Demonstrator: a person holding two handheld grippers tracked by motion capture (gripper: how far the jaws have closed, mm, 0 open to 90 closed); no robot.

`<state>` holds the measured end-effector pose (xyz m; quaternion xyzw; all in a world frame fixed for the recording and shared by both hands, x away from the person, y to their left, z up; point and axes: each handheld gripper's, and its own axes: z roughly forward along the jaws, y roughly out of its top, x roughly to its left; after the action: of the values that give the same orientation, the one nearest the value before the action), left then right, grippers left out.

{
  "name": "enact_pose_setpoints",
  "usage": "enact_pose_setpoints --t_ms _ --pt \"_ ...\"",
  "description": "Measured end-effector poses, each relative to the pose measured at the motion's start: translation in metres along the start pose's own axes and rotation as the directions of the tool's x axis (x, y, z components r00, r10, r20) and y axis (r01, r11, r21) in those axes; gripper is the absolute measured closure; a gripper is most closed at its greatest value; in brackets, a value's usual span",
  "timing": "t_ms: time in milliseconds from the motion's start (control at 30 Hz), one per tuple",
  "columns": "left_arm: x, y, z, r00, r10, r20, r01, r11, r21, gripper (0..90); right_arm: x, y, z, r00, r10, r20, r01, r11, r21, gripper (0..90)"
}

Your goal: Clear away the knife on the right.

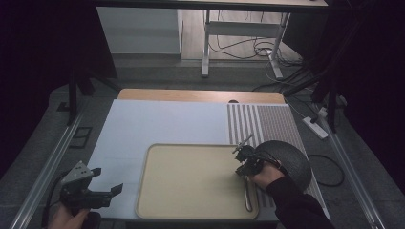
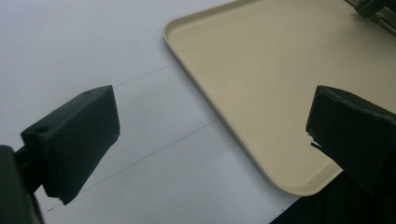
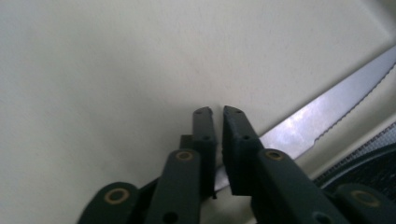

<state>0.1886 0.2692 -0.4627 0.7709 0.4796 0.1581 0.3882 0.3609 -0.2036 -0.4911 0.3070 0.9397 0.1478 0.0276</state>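
- A dark dome-shaped mesh cover (image 1: 286, 160) sits at three o'clock on the bench.
- A grey striped mat (image 1: 267, 125) lies beneath it.
- A white sheet (image 1: 157, 124) spreads toward nine o'clock.

Table (image 1: 200, 95): wooden top, far edge bare. White sheet (image 1: 157, 124) covers most of it. Striped mat (image 1: 267, 125) lies at the right, touching the sheet. Beige tray (image 1: 191, 179) sits on the sheet at the near edge. Dark round dish (image 1: 291, 160) rests on the mat, just beside the tray.
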Motion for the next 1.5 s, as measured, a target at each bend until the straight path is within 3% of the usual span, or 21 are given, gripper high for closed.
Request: enact_pose_setpoints --t_ms 233,600,1267,1500 --pt "0.0 0.0 0.0 1.0 0.0 0.0 0.0 1.0 0.0 2.2 0.004 0.002 -0.007 0.9999 0.012 -0.001 -0.012 0.999 -0.05 65.6" --pt "0.0 0.0 0.0 1.0 0.0 -0.001 0.0 1.0 0.0 2.2 0.008 0.001 -0.013 0.9993 0.03 -0.021 -0.032 0.997 -0.072 36.5" --pt "0.0 0.0 0.0 1.0 -0.002 0.0 0.002 1.0 -0.001 2.2 0.005 -0.014 -0.029 0.9991 0.042 0.006 -0.041 0.987 -0.156 13.6" --pt "0.0 0.0 0.0 1.0 -0.001 -0.001 0.001 1.0 -0.001 2.2 0.005 -0.019 -0.033 0.9989 0.046 -0.01 -0.047 0.98 -0.191 5.6"
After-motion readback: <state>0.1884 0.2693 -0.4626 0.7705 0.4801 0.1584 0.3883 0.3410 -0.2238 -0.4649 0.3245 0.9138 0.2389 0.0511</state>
